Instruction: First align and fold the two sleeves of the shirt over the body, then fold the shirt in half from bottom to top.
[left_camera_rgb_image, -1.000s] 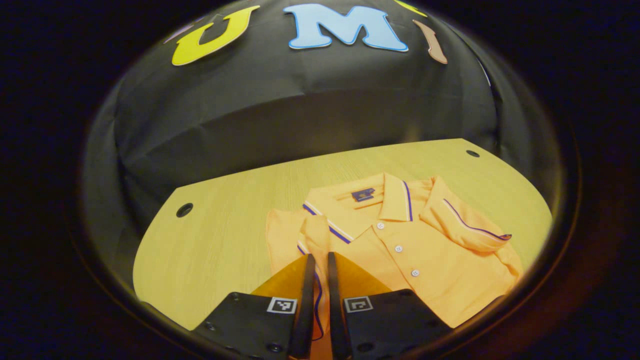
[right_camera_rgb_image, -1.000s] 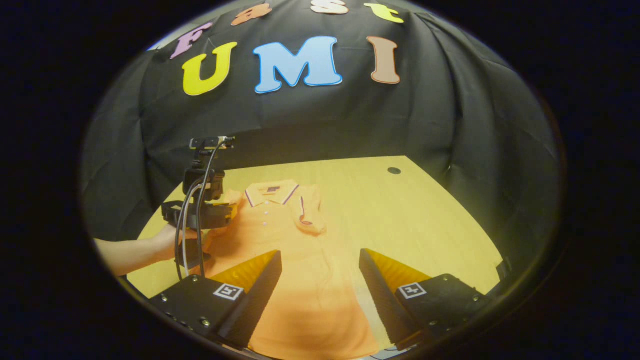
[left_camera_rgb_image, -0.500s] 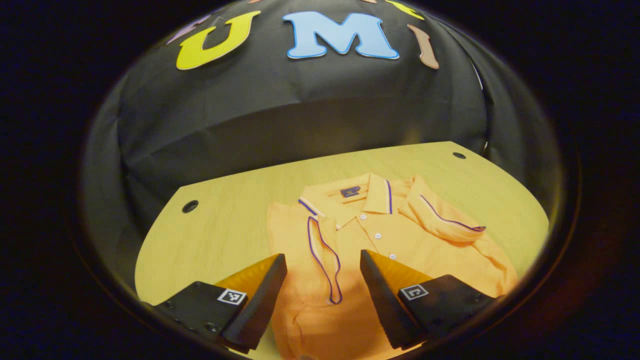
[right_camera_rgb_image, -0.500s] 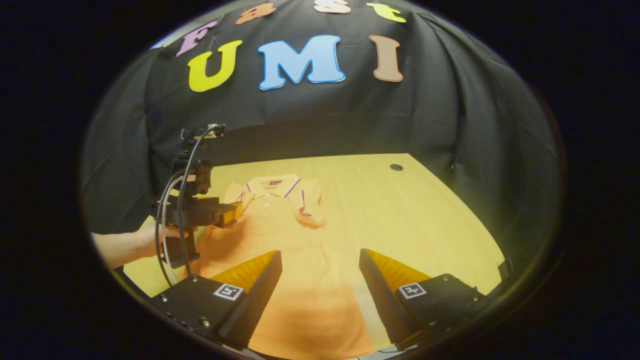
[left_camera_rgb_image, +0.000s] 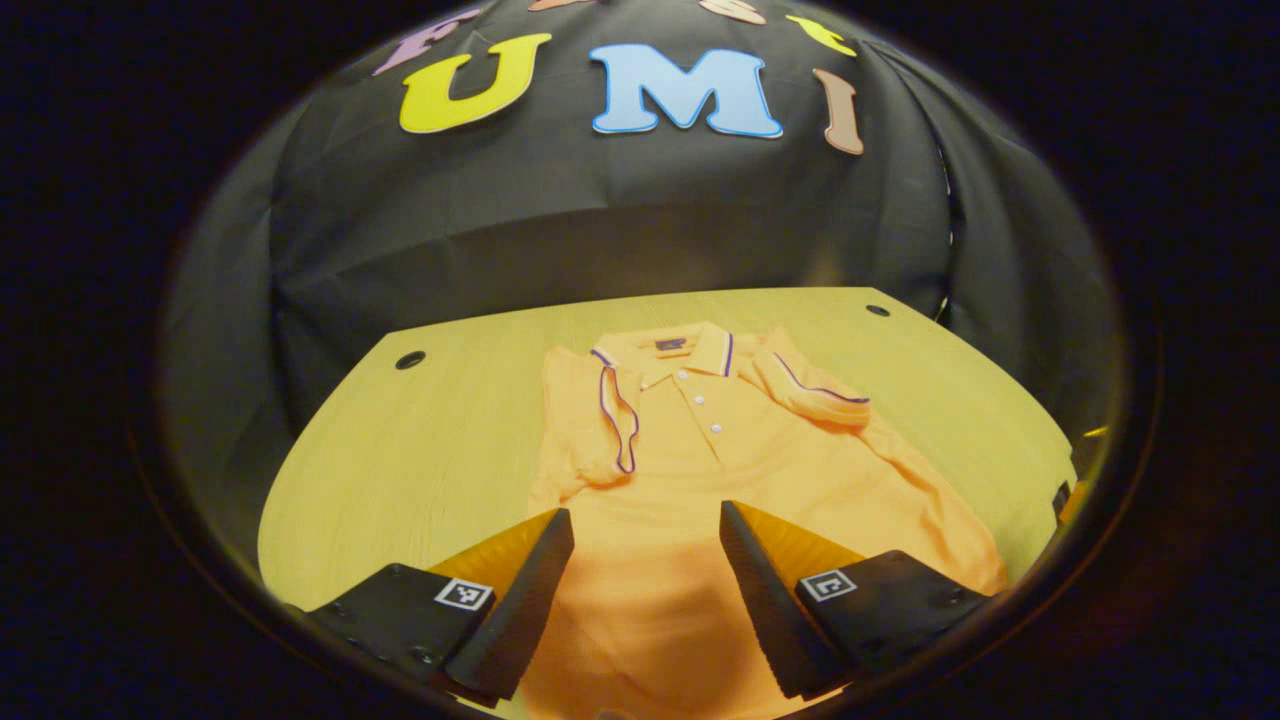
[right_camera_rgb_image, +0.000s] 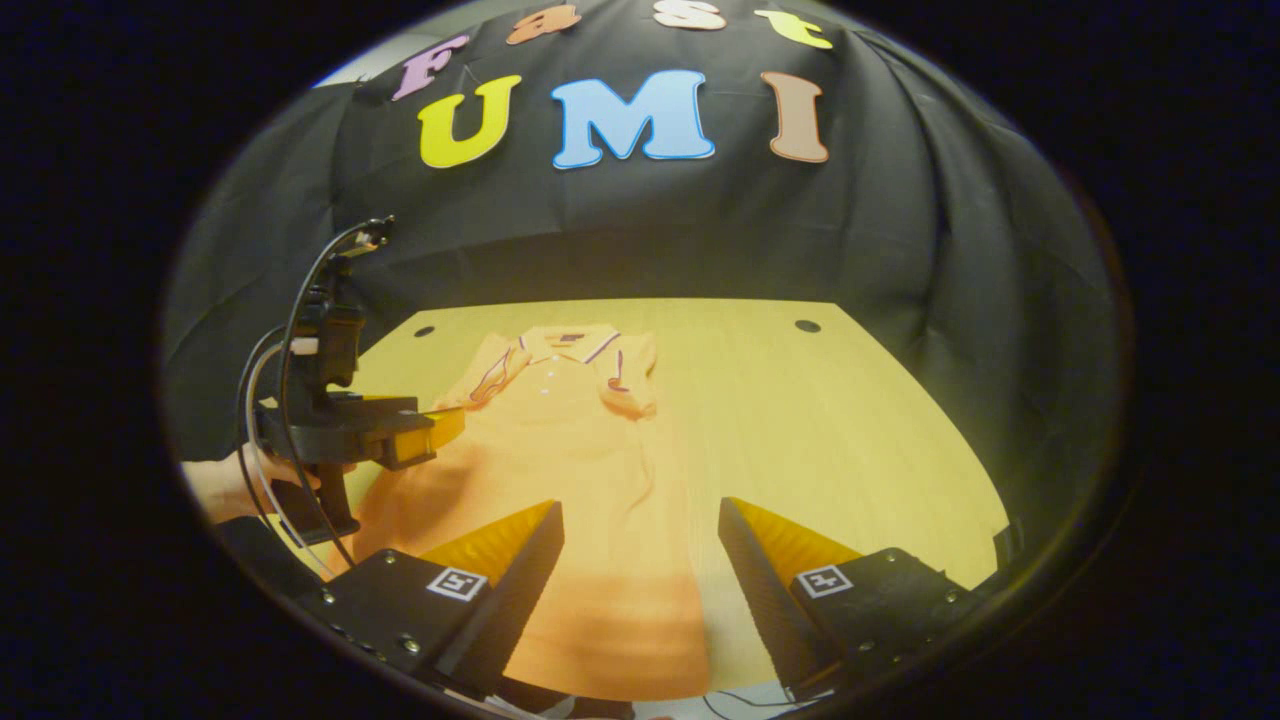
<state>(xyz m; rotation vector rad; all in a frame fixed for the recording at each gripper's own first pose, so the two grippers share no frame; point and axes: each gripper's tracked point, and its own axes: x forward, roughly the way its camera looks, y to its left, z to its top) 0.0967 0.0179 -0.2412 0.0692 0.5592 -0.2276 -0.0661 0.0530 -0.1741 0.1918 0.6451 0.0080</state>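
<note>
Shirt (left_camera_rgb_image: 700, 470) flat on desk (left_camera_rgb_image: 400, 450), both sleeves folded in, soft and floppy, best pinched at hem corners, left gripper (left_camera_rgb_image: 645, 590) and right gripper (right_camera_rgb_image: 640, 590) jaws wide, empty.

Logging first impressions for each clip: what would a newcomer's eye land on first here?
The bright orange polo shirt lies face up on the pale wooden table, collar toward the black wall, both sleeves folded in over its chest. Both grippers hover open above its lower half: the left gripper and the right gripper.
</note>
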